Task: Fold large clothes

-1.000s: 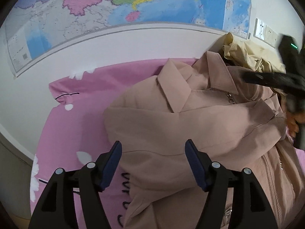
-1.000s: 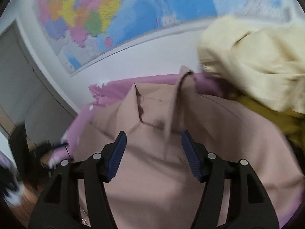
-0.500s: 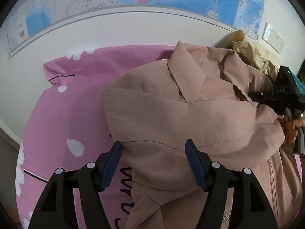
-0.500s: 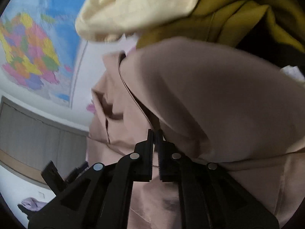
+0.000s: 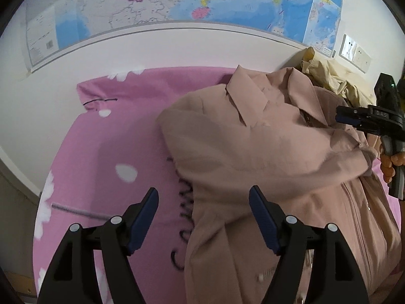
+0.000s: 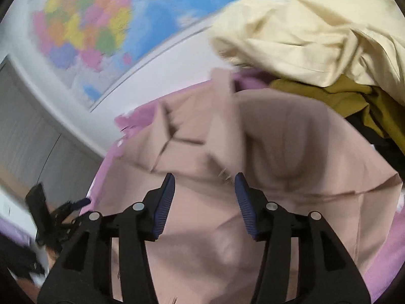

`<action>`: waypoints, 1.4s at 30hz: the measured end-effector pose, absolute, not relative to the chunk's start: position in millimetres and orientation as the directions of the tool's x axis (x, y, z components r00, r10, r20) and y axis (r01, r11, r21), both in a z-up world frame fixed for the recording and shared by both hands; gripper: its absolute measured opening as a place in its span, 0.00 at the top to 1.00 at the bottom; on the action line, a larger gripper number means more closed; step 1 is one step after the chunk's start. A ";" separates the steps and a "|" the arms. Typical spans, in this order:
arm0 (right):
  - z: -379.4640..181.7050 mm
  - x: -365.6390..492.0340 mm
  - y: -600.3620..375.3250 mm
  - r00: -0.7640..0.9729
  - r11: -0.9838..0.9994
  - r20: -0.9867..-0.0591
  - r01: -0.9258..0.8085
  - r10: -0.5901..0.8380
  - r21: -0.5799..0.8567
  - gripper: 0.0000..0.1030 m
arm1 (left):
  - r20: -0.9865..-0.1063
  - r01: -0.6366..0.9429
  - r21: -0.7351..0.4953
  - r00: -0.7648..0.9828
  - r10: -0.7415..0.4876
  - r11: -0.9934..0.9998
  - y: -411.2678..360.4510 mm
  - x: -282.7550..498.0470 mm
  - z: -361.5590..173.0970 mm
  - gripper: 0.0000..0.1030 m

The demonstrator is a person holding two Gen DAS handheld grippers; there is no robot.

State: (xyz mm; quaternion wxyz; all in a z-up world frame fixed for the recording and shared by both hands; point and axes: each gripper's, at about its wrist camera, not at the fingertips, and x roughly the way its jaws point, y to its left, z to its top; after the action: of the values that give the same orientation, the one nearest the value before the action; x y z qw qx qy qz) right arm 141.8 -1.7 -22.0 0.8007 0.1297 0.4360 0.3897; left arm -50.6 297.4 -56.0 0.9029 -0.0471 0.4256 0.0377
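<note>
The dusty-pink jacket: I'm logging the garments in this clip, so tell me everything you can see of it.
The dusty-pink jacket looks like smooth woven cloth, with a pointed collar and a zipper down its front. It lies crumpled and partly folded over itself on the pink flower-print sheet, its collar toward the wall. A cream garment and an olive one are heaped beside it. Neither hand-held gripper visibly grips it.

The left gripper (image 5: 203,210) points steeply downward with its jaws opening and nothing pinched between them, while the right gripper (image 6: 204,190), gripped at its handle by the person's hand (image 5: 391,163), tilts down too, its jaws likewise opening and empty.
</note>
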 end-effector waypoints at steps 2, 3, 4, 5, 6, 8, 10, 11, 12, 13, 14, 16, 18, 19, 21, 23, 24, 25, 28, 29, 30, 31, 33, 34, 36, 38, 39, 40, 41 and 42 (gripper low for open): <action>-15.4 124.5 -6.3 0.307 0.640 -0.581 -0.544 0.754 0.543 0.45 | -0.774 -0.107 -0.055 0.633 0.025 0.993 298.1 -63.1 -56.2 0.30; -11.4 112.9 -12.7 0.300 0.622 -0.567 -0.563 0.767 0.544 0.41 | -0.777 -0.105 -0.056 0.629 0.023 0.993 298.6 -71.1 -56.7 0.29; -7.6 100.2 -20.6 0.297 0.608 -0.555 -0.582 0.777 0.539 0.40 | -0.778 -0.102 -0.059 0.628 0.019 0.993 298.9 -76.4 -57.0 0.29; -4.3 89.2 -27.3 0.299 0.600 -0.546 -0.595 0.782 0.534 0.37 | -0.780 -0.096 -0.072 0.626 0.004 0.993 299.8 -84.9 -57.6 0.28; -2.4 79.5 -36.0 0.303 0.595 -0.538 -0.602 0.787 0.532 0.32 | -0.784 -0.089 -0.089 0.620 -0.015 0.992 300.8 -93.4 -58.6 0.27; -1.7 53.8 -57.8 0.313 0.595 -0.531 -0.611 0.787 0.522 0.29 | -0.787 -0.063 -0.135 0.613 -0.068 0.989 302.5 -109.7 -60.2 0.27; -4.4 35.4 -73.3 0.332 0.614 -0.538 -0.598 0.775 0.515 0.25 | -0.788 -0.049 -0.183 0.605 -0.117 0.982 305.4 -123.7 -63.0 0.25; -7.6 29.5 -85.2 0.339 0.620 -0.538 -0.588 0.772 0.519 0.23 | -0.789 -0.048 -0.203 0.599 -0.135 0.978 306.2 -129.0 -64.8 0.24; -12.6 20.5 -99.8 0.346 0.626 -0.536 -0.569 0.770 0.532 0.23 | -0.789 -0.046 -0.235 0.592 -0.163 0.971 307.7 -136.4 -68.1 0.24; -18.6 12.3 -112.4 0.350 0.630 -0.533 -0.548 0.770 0.550 0.22 | -0.788 -0.045 -0.259 0.588 -0.184 0.965 308.2 -141.4 -70.6 0.24; -23.0 5.9 -122.0 0.355 0.636 -0.534 -0.529 0.767 0.562 0.20 | -0.784 -0.044 -0.296 0.581 -0.216 0.954 309.4 -148.5 -75.1 0.23; -35.9 -10.1 -145.5 0.368 0.649 -0.535 -0.484 0.760 0.587 0.17 | -0.778 -0.049 -0.355 0.570 -0.266 0.933 310.2 -159.8 -84.8 0.23; -47.5 -23.9 -162.5 0.379 0.662 -0.543 -0.452 0.749 0.598 0.14 | -0.769 -0.046 -0.398 0.562 -0.306 0.916 307.3 -168.0 -93.2 0.23; -54.6 -30.6 -170.3 0.384 0.672 -0.552 -0.431 0.740 0.602 0.12 | -0.760 -0.036 -0.419 0.560 -0.328 0.907 306.3 -171.1 -95.4 0.21; -67.5 -38.8 -182.9 0.377 0.674 -0.559 -0.395 0.739 0.625 0.12 | -0.728 -0.005 -0.459 0.576 -0.372 0.889 301.6 -179.5 -96.3 0.17; -80.8 -51.0 -190.8 0.341 0.644 -0.547 -0.380 0.765 0.664 0.11 | -0.709 0.029 -0.492 0.567 -0.420 0.870 295.2 -182.8 -97.0 0.17; -80.9 -56.1 -192.0 0.346 0.643 -0.541 -0.394 0.766 0.657 0.11 | -0.705 0.049 -0.500 0.556 -0.439 0.865 289.6 -183.5 -97.4 0.17; -80.0 -63.3 -189.3 0.341 0.635 -0.535 -0.421 0.773 0.648 0.09 | -0.706 0.061 -0.501 0.548 -0.448 0.863 285.3 -183.5 -97.3 0.17; -78.3 -73.0 -177.1 0.292 0.588 -0.512 -0.473 0.808 0.656 0.09 | -0.683 0.138 -0.544 0.501 -0.532 0.828 264.6 -185.0 -98.9 0.17; -78.5 -75.1 -172.0 0.273 0.570 -0.504 -0.489 0.819 0.661 0.09 | -0.677 0.168 -0.547 0.487 -0.552 0.820 254.5 -185.4 -98.6 0.17; -78.8 -78.3 -163.1 0.251 0.554 -0.503 -0.515 0.827 0.654 0.09 | -0.675 0.187 -0.545 0.481 -0.560 0.817 247.3 -184.9 -99.1 0.16; -78.7 -80.2 -156.7 0.240 0.552 -0.511 -0.535 0.825 0.639 0.09 | -0.681 0.191 -0.537 0.476 -0.556 0.822 241.9 -183.6 -100.3 0.16; -77.4 -86.0 -137.7 0.214 0.548 -0.541 -0.594 0.813 0.589 0.08 | -0.685 0.185 -0.517 0.497 -0.533 0.836 235.2 -178.8 -101.1 0.16; -77.2 -87.1 -131.5 0.192 0.524 -0.531 -0.610 0.825 0.594 0.08 | -0.680 0.177 -0.524 0.501 -0.535 0.833 236.1 -176.3 -101.9 0.16; -76.7 -87.5 -122.3 0.174 0.501 -0.518 -0.623 0.837 0.600 0.08 | -0.665 0.151 -0.549 0.516 -0.539 0.822 238.1 -168.6 -103.1 0.17; -76.8 -89.4 -112.6 0.160 0.489 -0.520 -0.642 0.839 0.590 0.12 | -0.675 0.127 -0.536 0.529 -0.514 0.835 236.3 -162.6 -102.7 0.24; -77.6 -90.2 -110.7 0.159 0.487 -0.519 -0.643 0.840 0.591 0.16 | -0.685 0.116 -0.518 0.536 -0.493 0.847 234.8 -160.5 -102.4 0.38; -78.2 -90.1 -109.6 0.150 0.472 -0.505 -0.641 0.850 0.605 0.18 | -0.696 0.107 -0.506 0.535 -0.479 0.856 233.9 -158.6 -102.9 0.44; -78.7 -90.1 -109.8 0.141 0.459 -0.492 -0.636 0.859 0.620 0.23 | -0.705 0.089 -0.494 0.541 -0.458 0.865 233.9 -156.3 -103.0 0.52; -79.5 -88.7 -109.4 0.135 0.452 -0.483 -0.625 0.865 0.636 0.32 | -0.707 0.077 -0.495 0.544 -0.452 0.866 233.2 -154.3 -103.2 0.61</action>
State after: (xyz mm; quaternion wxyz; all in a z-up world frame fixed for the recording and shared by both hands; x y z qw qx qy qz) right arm -88.7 -109.4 -79.5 0.7398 0.1422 0.4229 0.5036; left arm -154.3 233.2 -103.2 0.8536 -0.2078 0.4519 -0.1550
